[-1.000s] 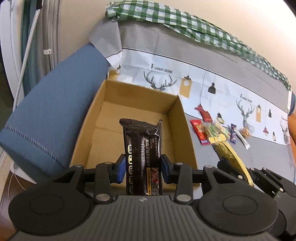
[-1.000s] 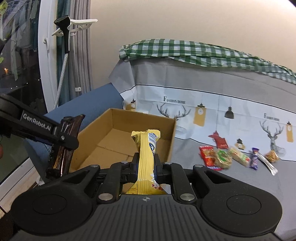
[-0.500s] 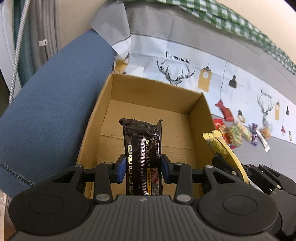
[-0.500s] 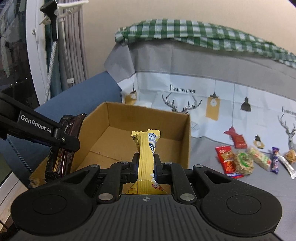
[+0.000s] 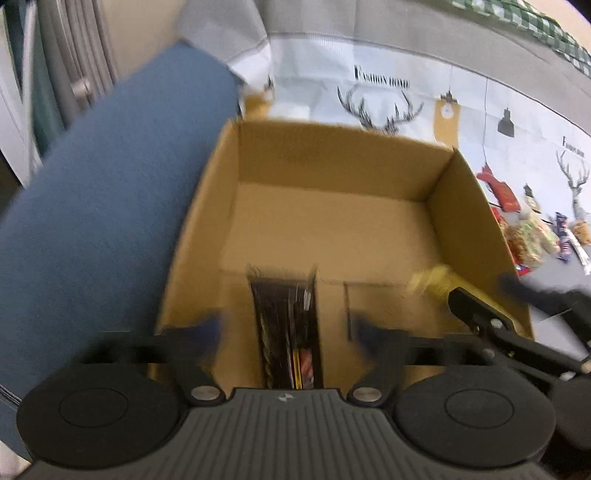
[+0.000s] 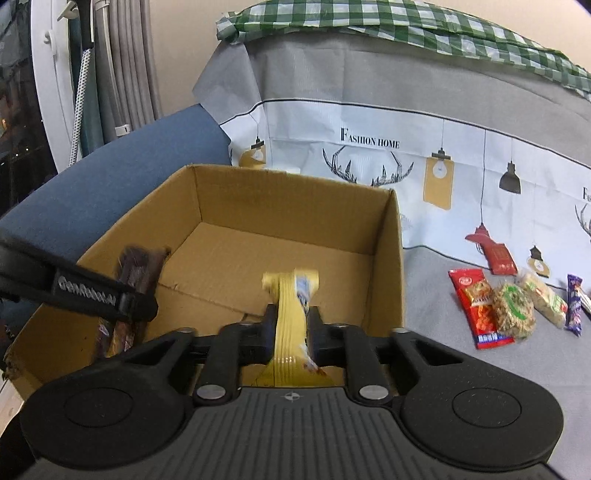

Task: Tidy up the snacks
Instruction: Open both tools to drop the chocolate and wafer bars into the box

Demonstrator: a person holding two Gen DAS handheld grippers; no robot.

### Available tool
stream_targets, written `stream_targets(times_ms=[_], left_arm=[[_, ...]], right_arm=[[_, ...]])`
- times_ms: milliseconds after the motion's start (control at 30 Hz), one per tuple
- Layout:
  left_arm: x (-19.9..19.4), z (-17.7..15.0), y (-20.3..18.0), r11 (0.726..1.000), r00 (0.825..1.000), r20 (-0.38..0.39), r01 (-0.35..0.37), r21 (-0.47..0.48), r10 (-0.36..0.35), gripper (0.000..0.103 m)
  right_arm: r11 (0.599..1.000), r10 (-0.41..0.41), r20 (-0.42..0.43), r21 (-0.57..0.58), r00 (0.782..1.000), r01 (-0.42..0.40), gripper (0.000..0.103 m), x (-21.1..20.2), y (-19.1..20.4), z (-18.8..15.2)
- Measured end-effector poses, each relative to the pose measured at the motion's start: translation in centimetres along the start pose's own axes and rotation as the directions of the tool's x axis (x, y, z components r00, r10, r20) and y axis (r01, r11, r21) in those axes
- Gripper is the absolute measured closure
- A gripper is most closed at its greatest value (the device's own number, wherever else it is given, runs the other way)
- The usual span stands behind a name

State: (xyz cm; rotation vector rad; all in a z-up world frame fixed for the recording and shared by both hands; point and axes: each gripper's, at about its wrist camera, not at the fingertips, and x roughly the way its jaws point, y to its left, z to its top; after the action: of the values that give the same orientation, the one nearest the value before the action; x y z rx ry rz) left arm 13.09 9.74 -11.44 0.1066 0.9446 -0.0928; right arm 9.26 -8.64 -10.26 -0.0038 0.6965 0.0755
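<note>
Both grippers now hang lower over the cardboard box [image 6: 384, 236] than a second ago, and each has begun letting go. On the left gripper [image 5: 286, 325] the jaws are opening and stand well apart, with the black snack bar [image 5: 286, 325] between them, clear of both blue pads and blurred, over the near part of the box floor. On the right gripper [image 6: 291, 319] the jaws are opening too; the yellow snack packet [image 6: 290, 314] stands upright between the fingers, and whether the pads press on it cannot be told.

Seen from the right gripper, the left one reaches in from the left side across the box's near left corner, with the black bar just behind its finger. Seen from the left gripper, the right one enters from the right, over the right wall of the box, its yellow packet poking inward.

Ahead of both, the box floor is bare cardboard up to the far wall. A blue cushion [image 5: 92, 203] lies against the box's left wall. To the right of the box, well apart from it on the grey printed cloth [image 6: 424, 288], lie the remaining snacks [image 6: 513, 306]: a red packet, a round green-labelled one, a pale bar and a purple bar. A green checked cloth [image 6: 388, 22] drapes along the top behind.
</note>
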Motion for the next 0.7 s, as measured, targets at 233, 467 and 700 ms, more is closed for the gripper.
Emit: stream_targets(times_ms=[233,467,700], left_arm=[[-4.4,-2.9,1.6,0.998,1.000,0.030,0.008,-0.066,-0.006,0.000],[-10.7,-9.3,0.3,0.996,1.000,0.010,-0.004,-0.092,0.005,0.000],[-16.2,-13.6,-1.5,0.992,0.997,0.077,-0.015,-0.126,0.025,0.000]], right_arm=[[0.999,-0.029,0.079,0.019,0.996,0.028,0.015,-4.1,-0.8,0.6],[1.000,0.028,0.044,0.007,0.999,-0.029,0.011,-11.9,1.0,-3.5],[0.997,0.061,0.103,-0.044,0.993,-0.057,0.009,-18.5,1.5,-5.6]])
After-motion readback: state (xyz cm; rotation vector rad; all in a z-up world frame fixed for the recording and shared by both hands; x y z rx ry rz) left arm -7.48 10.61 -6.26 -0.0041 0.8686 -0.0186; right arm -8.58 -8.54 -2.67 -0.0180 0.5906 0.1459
